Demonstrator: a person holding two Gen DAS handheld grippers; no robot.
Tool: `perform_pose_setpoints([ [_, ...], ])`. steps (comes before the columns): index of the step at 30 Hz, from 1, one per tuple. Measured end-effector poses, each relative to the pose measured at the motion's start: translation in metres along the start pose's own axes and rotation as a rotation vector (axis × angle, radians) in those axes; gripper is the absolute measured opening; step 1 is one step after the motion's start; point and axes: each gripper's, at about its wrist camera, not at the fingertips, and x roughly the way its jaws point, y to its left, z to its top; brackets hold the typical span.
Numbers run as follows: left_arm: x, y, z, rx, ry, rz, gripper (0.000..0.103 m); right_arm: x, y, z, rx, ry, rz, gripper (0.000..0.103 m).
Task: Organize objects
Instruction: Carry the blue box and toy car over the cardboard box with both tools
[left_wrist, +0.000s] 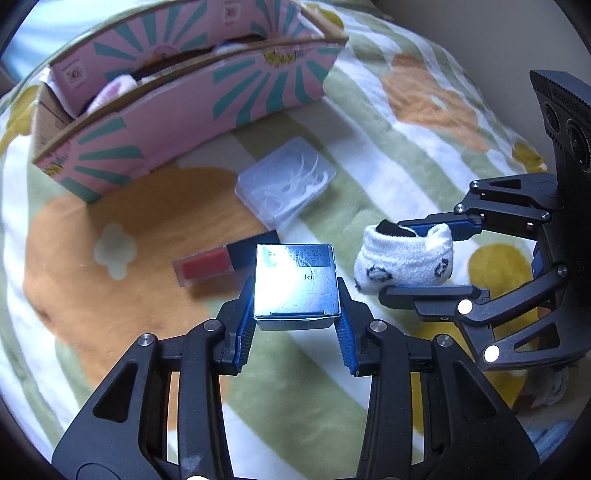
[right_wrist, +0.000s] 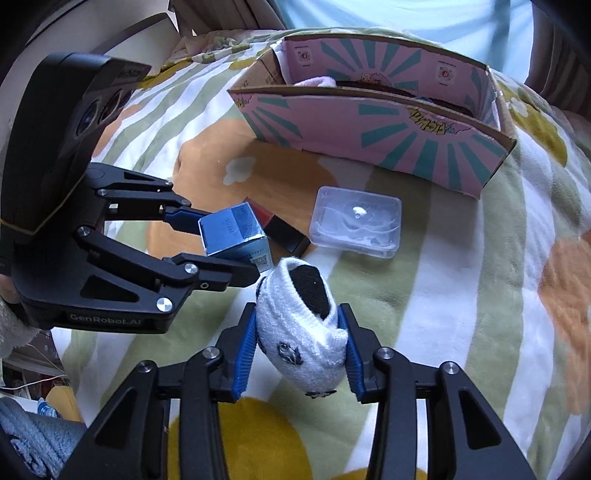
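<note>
My left gripper (left_wrist: 295, 295) is shut on a small shiny blue box (left_wrist: 296, 284), held off the blanket; the same blue box (right_wrist: 234, 236) shows in the right wrist view at left, between the left gripper's (right_wrist: 236, 251) fingers. My right gripper (right_wrist: 299, 332) is shut on a rolled white sock (right_wrist: 299, 332) with dark panda prints and a black core. That sock (left_wrist: 404, 260) appears at right in the left wrist view, clamped by the right gripper (left_wrist: 424, 258). A pink and teal cardboard box (left_wrist: 184, 99) stands open behind, with pale soft items inside.
On the striped flower blanket (left_wrist: 110, 295) lie a clear plastic case of floss picks (left_wrist: 286, 184) and a flat dark box with a red window (left_wrist: 207, 267). The clear case (right_wrist: 356, 221) lies in front of the cardboard box (right_wrist: 388, 136). A fuzzy sleeve (right_wrist: 14, 328) shows at far left.
</note>
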Motion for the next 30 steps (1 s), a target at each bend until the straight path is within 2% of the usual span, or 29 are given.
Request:
perform_pose_setpoints([
  [11, -0.127, -0.016, 0.028, -0.114, -0.12, 0.082, 0.035, -0.113, 0.006, 0.052, 0.185, -0.104, -0.098, 0.039],
  [19, -0.207, -0.026, 0.03, -0.255, -0.188, 0.169, 0.035, -0.171, 0.017, 0.066, 0.26, -0.15, -0.18, 0.039],
  [25, -0.232, -0.032, 0.021, -0.345, -0.217, 0.225, 0.035, -0.187, 0.021, 0.068, 0.28, -0.154, -0.205, 0.039],
  [30, -0.235, -0.031, 0.016, -0.379, -0.21, 0.251, 0.035, -0.189, 0.022, 0.07, 0.278, -0.159, -0.207, 0.039],
])
